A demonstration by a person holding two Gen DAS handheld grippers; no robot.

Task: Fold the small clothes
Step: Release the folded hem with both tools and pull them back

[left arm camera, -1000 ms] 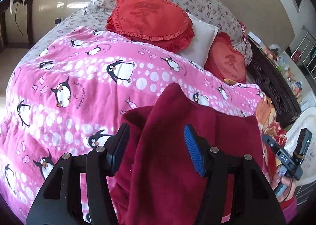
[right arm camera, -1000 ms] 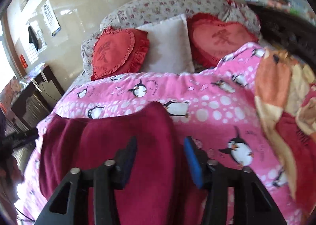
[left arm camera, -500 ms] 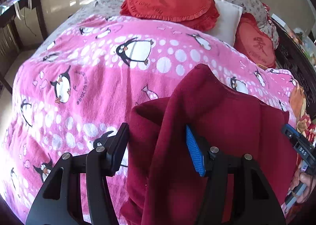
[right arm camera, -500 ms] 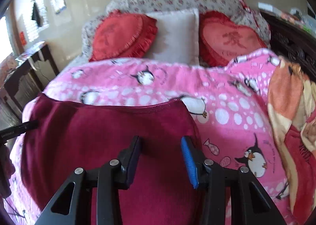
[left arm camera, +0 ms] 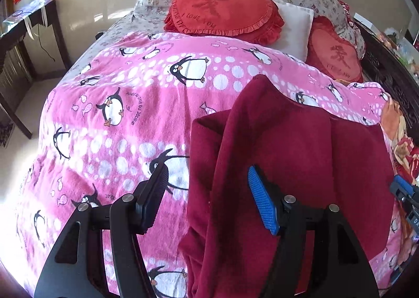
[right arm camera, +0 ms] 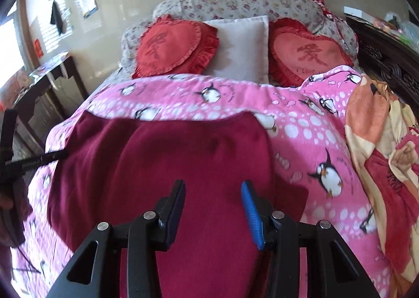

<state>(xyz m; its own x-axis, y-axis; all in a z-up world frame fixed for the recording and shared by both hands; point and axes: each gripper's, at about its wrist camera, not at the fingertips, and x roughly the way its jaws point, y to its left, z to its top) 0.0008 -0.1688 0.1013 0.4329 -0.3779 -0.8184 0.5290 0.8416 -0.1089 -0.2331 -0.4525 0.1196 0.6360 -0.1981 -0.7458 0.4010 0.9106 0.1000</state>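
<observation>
Red cloth (left arm camera: 301, 156) lies on the pink penguin blanket (left arm camera: 125, 104), under both open tongs.
The left tongs (left arm camera: 209, 198) stand wide apart over the cloth's left edge; the right tongs (right arm camera: 212, 209) are apart over its middle. The cloth now lies flatter and wider than before. It looks soft and fuzzy.

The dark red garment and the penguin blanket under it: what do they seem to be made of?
The dark red garment looks like soft fleece or brushed knit: matte, slightly fuzzy, draping in rounded folds. The penguin blanket looks like printed plush or flannel fleece, going by its napped, faintly streaky pile. Neither fibre can be confirmed by sight.
</observation>
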